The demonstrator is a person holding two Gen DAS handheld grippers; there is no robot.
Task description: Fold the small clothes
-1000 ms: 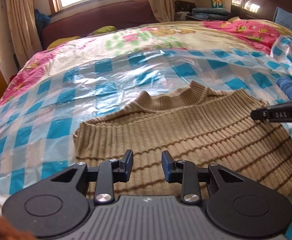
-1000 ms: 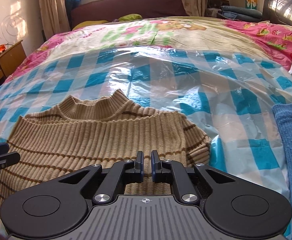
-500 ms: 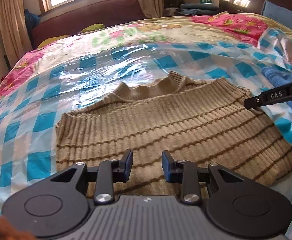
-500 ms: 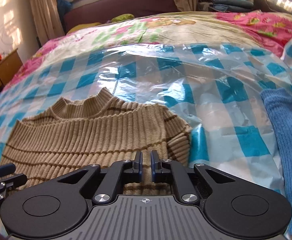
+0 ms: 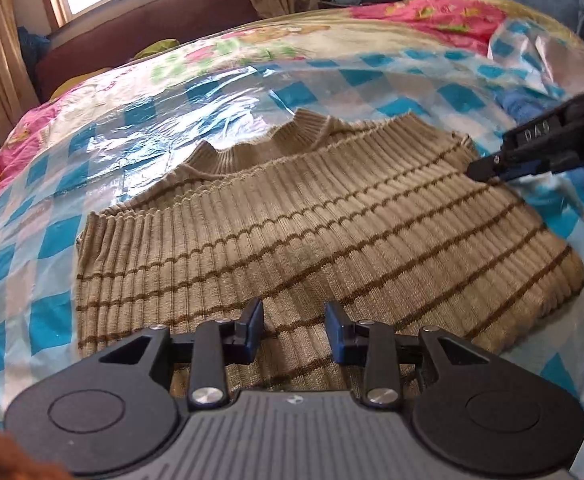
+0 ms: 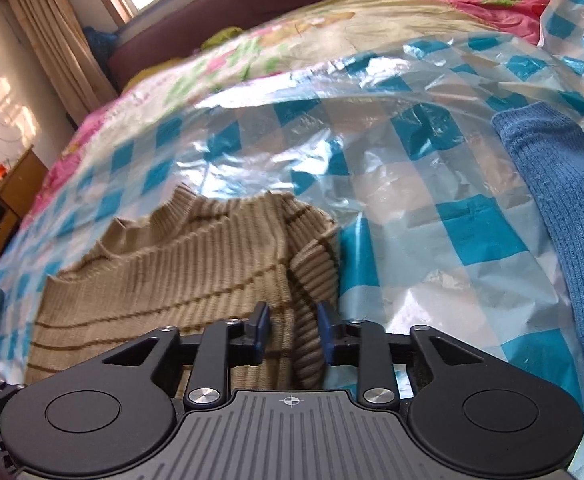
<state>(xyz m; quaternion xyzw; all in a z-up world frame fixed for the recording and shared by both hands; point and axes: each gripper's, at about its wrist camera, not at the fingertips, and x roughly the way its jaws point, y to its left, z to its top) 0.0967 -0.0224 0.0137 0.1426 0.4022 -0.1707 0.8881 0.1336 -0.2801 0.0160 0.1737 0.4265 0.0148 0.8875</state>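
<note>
A small tan ribbed sweater with thin brown stripes (image 5: 316, 232) lies folded flat on a blue-and-white checked plastic sheet (image 5: 52, 240) on the bed, collar pointing away. My left gripper (image 5: 294, 330) is open and empty over the sweater's near edge. My right gripper (image 6: 290, 330) is open over the sweater's right edge (image 6: 312, 264), its jaws on either side of the folded side, and its fingers (image 5: 492, 166) show in the left wrist view at the sweater's right side. The sweater also shows in the right wrist view (image 6: 172, 272).
A blue knitted garment (image 6: 564, 216) lies on the sheet to the right. A floral bedspread (image 5: 432, 12) covers the far bed. A dark sofa (image 5: 140, 28), window and curtains stand behind. A wooden cabinet (image 6: 8, 200) is at the left.
The right gripper opened and moved to the sweater's right edge. The left gripper drew closer over the sweater and stayed open.
</note>
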